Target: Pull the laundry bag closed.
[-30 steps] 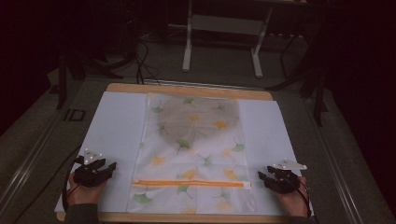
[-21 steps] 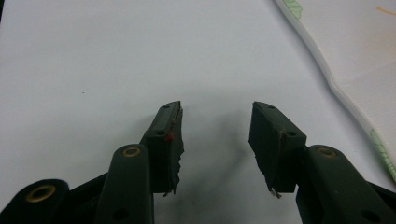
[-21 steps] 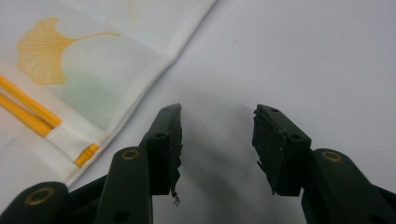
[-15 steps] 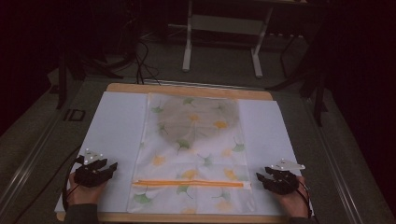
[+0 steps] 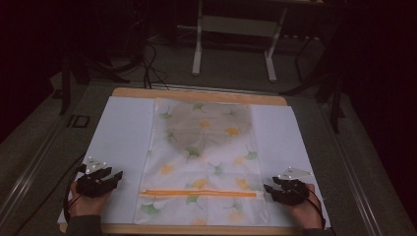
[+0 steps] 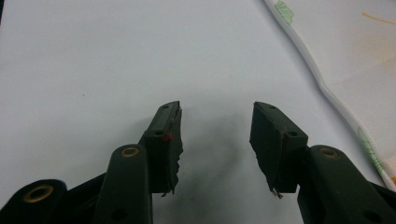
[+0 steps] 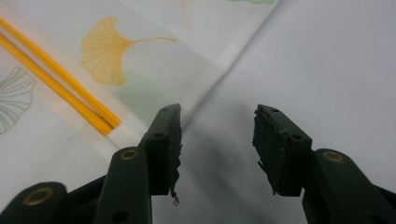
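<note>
Hands come in at the near edge of the tabletop [image 5: 196, 93], each gripping a set of tongs, and between them lies the patterned cloth [image 5: 204, 157], a pale rectangle printed with ginkgo leaves in yellow and green. The left tongs [image 5: 110, 178] rest on the white sheet [image 5: 123, 132] to the left of the cloth, near its front left corner but apart from it; in the left gripper view the left tongs [image 6: 215, 140] stand released, jaws spread with bare white sheet between them, and the cloth's hemmed edge [image 6: 327, 88] runs past on the right of that view. The right tongs [image 5: 269, 189] sit just beside the cloth's front right corner; in the right gripper view the right tongs [image 7: 217, 144] are likewise released, jaws apart with nothing held, one jaw over the cloth's edge and the other over the white sheet. An orange stripe [image 5: 199, 193], a double line, crosses the cloth near its front, and in the right gripper view the orange stripe [image 7: 60, 88] ends just short of the hem beside a yellow leaf [image 7: 105, 49]. Beyond the cloth, past the far edge of the tabletop, a white frame [image 5: 236, 39] stands on the dark floor [image 5: 236, 69], with cables [image 5: 150, 64] trailing to its left.
</note>
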